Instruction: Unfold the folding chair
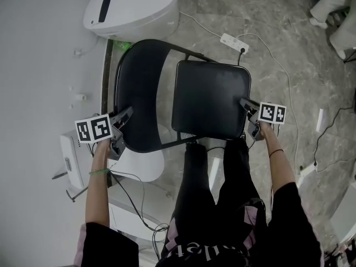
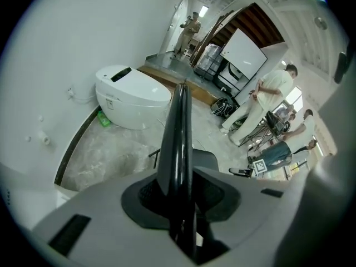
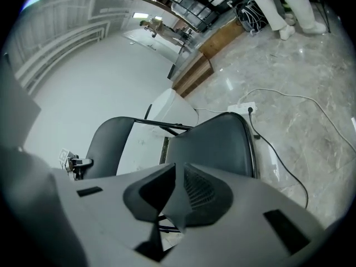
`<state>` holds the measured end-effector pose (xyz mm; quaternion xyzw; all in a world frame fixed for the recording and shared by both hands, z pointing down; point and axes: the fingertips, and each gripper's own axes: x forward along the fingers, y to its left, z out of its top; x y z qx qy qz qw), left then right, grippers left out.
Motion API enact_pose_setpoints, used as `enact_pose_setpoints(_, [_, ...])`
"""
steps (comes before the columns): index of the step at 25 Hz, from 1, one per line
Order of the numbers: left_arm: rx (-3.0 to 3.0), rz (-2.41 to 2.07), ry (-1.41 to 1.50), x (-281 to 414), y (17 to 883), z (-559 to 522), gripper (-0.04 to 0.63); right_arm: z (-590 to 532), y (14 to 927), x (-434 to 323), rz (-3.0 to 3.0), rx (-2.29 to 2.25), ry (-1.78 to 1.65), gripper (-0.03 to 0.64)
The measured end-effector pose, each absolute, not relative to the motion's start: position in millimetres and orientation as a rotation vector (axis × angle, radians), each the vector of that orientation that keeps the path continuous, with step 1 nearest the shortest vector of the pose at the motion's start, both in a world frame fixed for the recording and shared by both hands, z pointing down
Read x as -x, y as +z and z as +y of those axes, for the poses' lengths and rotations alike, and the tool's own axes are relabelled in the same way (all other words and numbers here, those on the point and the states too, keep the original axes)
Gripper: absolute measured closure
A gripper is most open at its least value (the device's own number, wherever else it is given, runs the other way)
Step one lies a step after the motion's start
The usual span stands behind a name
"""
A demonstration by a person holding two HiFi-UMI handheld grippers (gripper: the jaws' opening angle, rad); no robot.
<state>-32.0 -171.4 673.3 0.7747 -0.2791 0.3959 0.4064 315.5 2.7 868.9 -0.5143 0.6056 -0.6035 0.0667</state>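
Starting at the lower middle of the head view, the person's black-trousered legs (image 1: 214,188) are standing just beside the near edge of the black steel-framed folding chair (image 1: 192,53). The chair is occupying the frame's centre.

At centre left, the left gripper (image 1: 127,115) is clamping the lower rim of the rounded black padded backrest (image 1: 139,82). Its jaws are partly closed, and its own view is showing that rim edge-on between the pads. At centre right, the right gripper (image 1: 245,104) is pinching the near right corner of the square black padded seat (image 1: 211,93), with its jaws nearly together on the thin edge.

Seat and backrest are already lying apart, so the unfolding is judged well advanced.

To finish the step well:
- Keep both grips firm while pressing the seat down and easing the backrest away toward the left.
- Move both evenly until the frame is stopping.
- Keep the legs clear of the folding tubes.

Further off, the white lidded toilet (image 1: 133,10) is sitting at upper left, near the backrest's top, limiting room on that side. The white power strip (image 1: 234,42) is lying on the grey marble floor (image 1: 278,15) beyond the seat.
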Motion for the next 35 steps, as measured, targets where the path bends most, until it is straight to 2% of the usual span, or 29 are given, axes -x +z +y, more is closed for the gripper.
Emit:
enact_pose_setpoints(9, [-1.983, -0.795, 1.042, 34.8, 672.1, -174.1, 0.479, 3.7, 846.4, -304.8, 1.862, 1.532, -1.825, 0.560])
enact_pose_setpoints(13, [-1.949, -0.864, 1.054, 40.5, 670.2, -174.4, 0.462, 18.1, 818.0, -305.6, 1.902, 1.500, -1.828, 0.560])
enact_pose_setpoints(16, [-1.947, -0.933, 1.156, 48.2, 659.3, -175.7, 0.423, 31.3, 789.0, -306.6, 1.927, 1.462, -1.817, 0.560])
enact_pose_setpoints(19, [-1.968, -0.977, 1.216, 56.5, 634.7, -175.0, 0.423, 43.1, 760.0, -304.6, 1.982, 1.443, -1.796, 0.560])
enact_pose_setpoints(24, [-1.951, -1.054, 0.996, 56.8, 592.9, -157.2, 0.469, 64.0, 729.2, -310.1, 2.094, 1.521, -1.786, 0.560])
enact_pose_setpoints(29, [-1.992, -1.062, 0.779, 26.2, 547.8, -129.6, 0.486, 70.7, 686.5, -329.4, 2.135, 1.581, -1.737, 0.560])
enact_pose_setpoints(35, [-2.116, -1.101, 0.721, -9.2, 501.2, -86.0, 0.495, 74.5, 619.8, -353.9, 2.133, 1.586, -1.609, 0.560])
